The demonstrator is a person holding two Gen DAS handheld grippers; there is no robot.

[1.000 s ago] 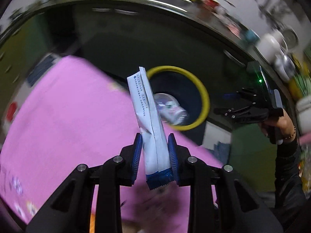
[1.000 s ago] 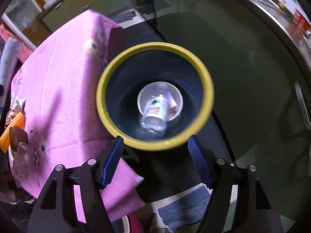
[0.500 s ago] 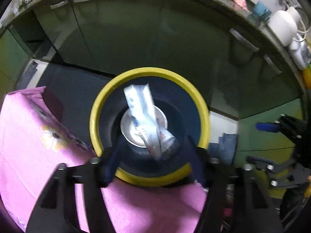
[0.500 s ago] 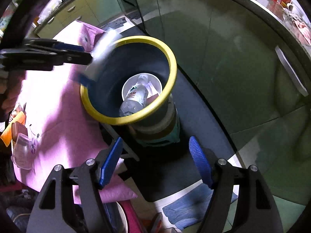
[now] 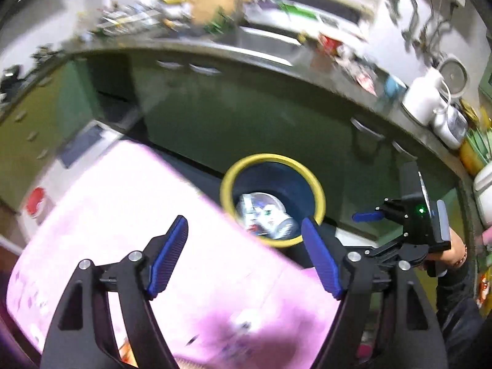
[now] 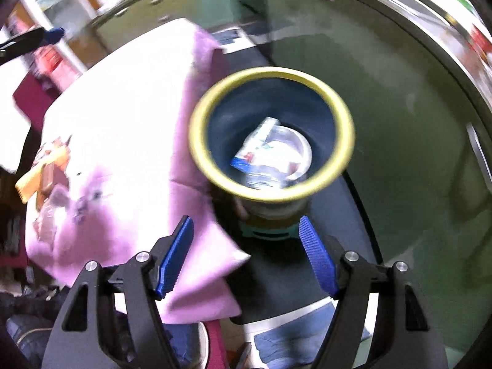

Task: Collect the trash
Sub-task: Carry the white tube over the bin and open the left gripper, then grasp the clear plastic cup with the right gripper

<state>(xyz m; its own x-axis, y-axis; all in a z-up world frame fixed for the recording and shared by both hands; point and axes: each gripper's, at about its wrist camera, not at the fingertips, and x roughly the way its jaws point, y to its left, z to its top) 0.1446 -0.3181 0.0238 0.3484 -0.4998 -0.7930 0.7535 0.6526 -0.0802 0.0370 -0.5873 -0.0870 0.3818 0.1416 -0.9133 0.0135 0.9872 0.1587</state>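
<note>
Now, inside the yellow-rimmed bin (image 6: pixel 272 141): white-and-blue packet (image 6: pixel 256 146) lying slanted atop a plastic bottle, dropped. Left gripper (image 5: pixel 246 256) empty, jaws just opened wide, above the pink tablecloth (image 5: pixel 123 230). Right gripper (image 6: pixel 246 253) likewise wide and empty, nearer the bin. Remaining litter (image 6: pixel 43 172), orange wrapper and crumpled bits, far left on the cloth, nothing blocking.

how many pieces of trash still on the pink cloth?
2, maybe more: an orange wrapper and a clear crumpled one, both at the cloth's left edge. Blur may hide others.
</note>
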